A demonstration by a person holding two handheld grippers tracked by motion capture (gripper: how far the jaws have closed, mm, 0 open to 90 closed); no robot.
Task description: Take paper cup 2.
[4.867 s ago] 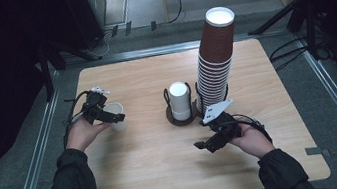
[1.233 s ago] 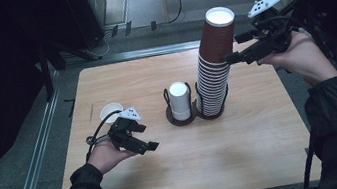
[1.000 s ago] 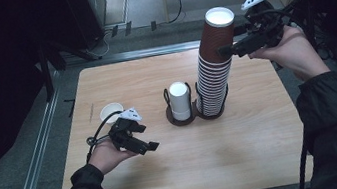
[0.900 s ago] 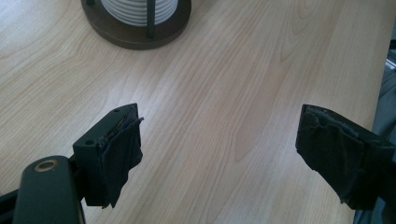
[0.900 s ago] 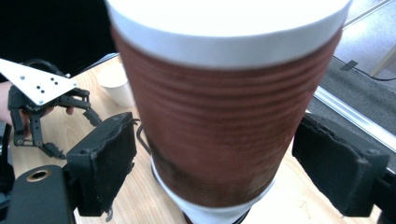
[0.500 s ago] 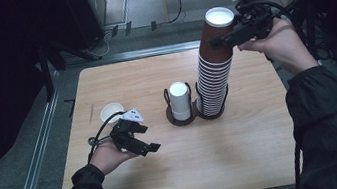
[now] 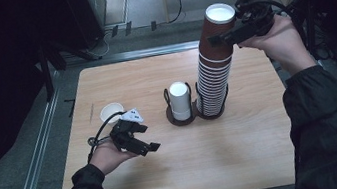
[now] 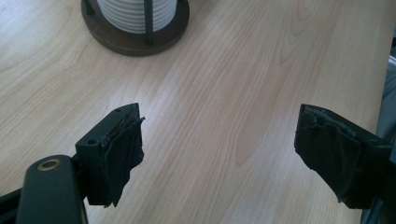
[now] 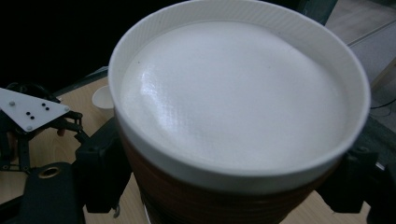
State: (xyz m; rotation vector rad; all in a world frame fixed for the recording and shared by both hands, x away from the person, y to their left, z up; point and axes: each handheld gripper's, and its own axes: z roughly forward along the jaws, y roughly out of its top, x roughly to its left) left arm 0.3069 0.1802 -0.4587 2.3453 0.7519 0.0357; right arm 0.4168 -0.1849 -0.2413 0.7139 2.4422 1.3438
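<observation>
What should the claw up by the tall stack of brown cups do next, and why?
Probably squeeze shut on the top cup and lift it straight up. The right claw already sits around it, one jaw on each side, atop the tall stack.

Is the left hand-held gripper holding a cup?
No, the left hand-held gripper is open, with bare table between its pads.

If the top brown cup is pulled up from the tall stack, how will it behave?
The top cup looks like thin paper, so probably light and easy to crush. The stack is tall and narrow, so it may lean or lift along. The right claw flanks it just below the rim.
</observation>
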